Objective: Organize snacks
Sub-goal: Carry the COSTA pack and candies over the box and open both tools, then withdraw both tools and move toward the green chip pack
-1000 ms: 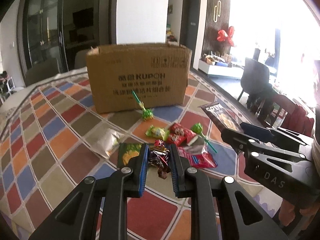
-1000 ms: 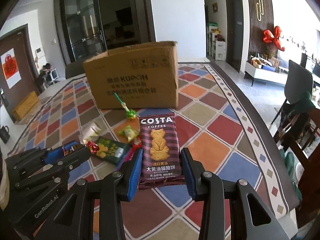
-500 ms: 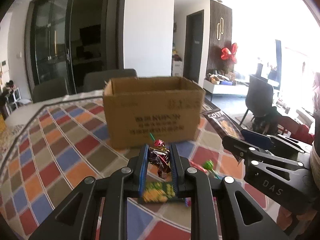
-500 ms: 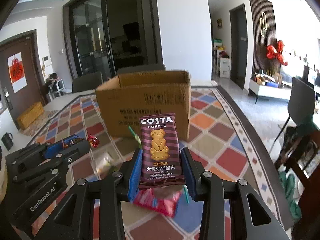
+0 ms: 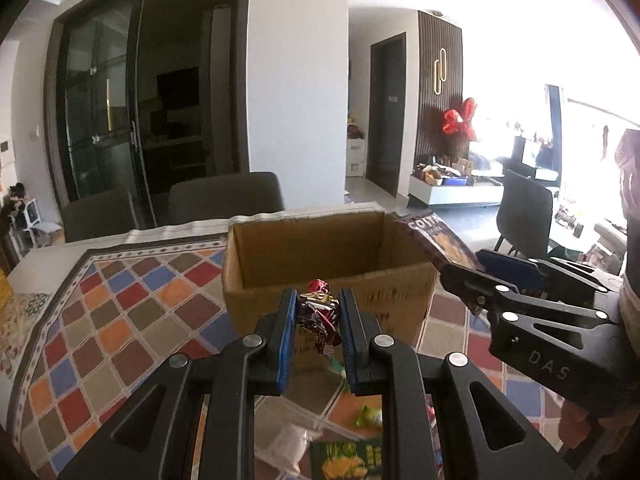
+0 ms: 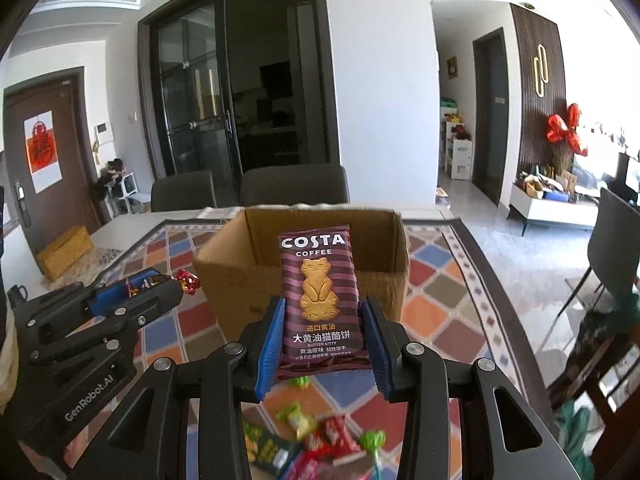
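Observation:
My left gripper (image 5: 318,312) is shut on a foil-wrapped candy (image 5: 318,314) with a red twisted end, held in the air just in front of the open cardboard box (image 5: 320,248). My right gripper (image 6: 324,332) is shut on a maroon Costa Coffee biscuit packet (image 6: 318,296) that stands upright between the blue pads, also before the cardboard box (image 6: 304,264). The right gripper (image 5: 480,272) with the packet (image 5: 436,240) shows at the box's right corner in the left wrist view. The left gripper (image 6: 160,284) with its candy (image 6: 188,280) appears at the left in the right wrist view.
The box stands on a table under a chequered multicolour cloth (image 5: 100,320). Loose snacks lie on it below the grippers: a green packet (image 5: 344,456), a green sweet (image 5: 370,416), red and green sweets (image 6: 332,436). Dark chairs (image 6: 292,184) stand behind the table, another chair (image 6: 616,240) at the right.
Both grippers have risen with their snacks and come closer to the box; its open inside now shows. The loose snacks have dropped to the bottom of both views.

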The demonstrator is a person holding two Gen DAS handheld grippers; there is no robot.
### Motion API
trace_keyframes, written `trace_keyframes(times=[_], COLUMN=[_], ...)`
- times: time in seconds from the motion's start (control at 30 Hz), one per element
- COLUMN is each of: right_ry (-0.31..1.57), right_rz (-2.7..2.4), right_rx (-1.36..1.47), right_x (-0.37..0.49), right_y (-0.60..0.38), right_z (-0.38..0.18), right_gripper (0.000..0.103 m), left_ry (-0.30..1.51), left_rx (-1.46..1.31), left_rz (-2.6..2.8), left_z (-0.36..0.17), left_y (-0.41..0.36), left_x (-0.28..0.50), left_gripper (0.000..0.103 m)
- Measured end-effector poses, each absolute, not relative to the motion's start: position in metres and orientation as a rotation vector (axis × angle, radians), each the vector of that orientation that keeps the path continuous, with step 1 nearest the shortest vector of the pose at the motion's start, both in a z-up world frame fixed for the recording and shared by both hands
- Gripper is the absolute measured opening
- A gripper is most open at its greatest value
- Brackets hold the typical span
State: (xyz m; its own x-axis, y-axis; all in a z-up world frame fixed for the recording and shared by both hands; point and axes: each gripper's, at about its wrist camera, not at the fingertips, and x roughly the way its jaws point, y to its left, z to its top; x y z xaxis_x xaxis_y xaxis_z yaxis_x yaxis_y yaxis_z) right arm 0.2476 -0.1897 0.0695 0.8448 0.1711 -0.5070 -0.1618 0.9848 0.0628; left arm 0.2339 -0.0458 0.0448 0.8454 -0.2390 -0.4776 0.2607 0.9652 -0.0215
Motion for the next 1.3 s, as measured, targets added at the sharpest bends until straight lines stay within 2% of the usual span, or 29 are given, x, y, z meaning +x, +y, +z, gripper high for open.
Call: trace_keyframes(times=[0.37,0.9,0.93,0.97,1.0,1.3], right_ry=[0.581,0.704,0.710,0.716,0.725,0.685], right_rz=[0.201,0.175,0.172,0.167,0.162,0.152], right_rx=[0.012,0.003,0.005,0.008,0.011,-0.037], right_x=[0.309,0.377,0.379,0.381,0.383,0.360], right_y=[-0.186,-0.189,-0.190,-0.190,-0.190,-0.183], right_z=[0.096,0.071,0.069,0.067,0.065,0.064], right_gripper=[0.040,0.041,0.042,0.043,0.048,0.048], left_ry=[0.555,0.655,0.657,0.661,0.657,0.634], left_rx=[0.054,0.056,0.056,0.057,0.053,0.079], left_rz=[-0.281,-0.289,-0.278,-0.265,-0.255,-0.237], left_z=[0.066,0.047,0.045,0.044,0.043,0.046], left_y=[-0.044,-0.050,-0.049,-0.049,-0.047,-0.038], left_x=[0.301,0.367,0.370,0.372,0.372,0.345], left_gripper=[0.022,0.022,0.031,0.045,0.048,0.050])
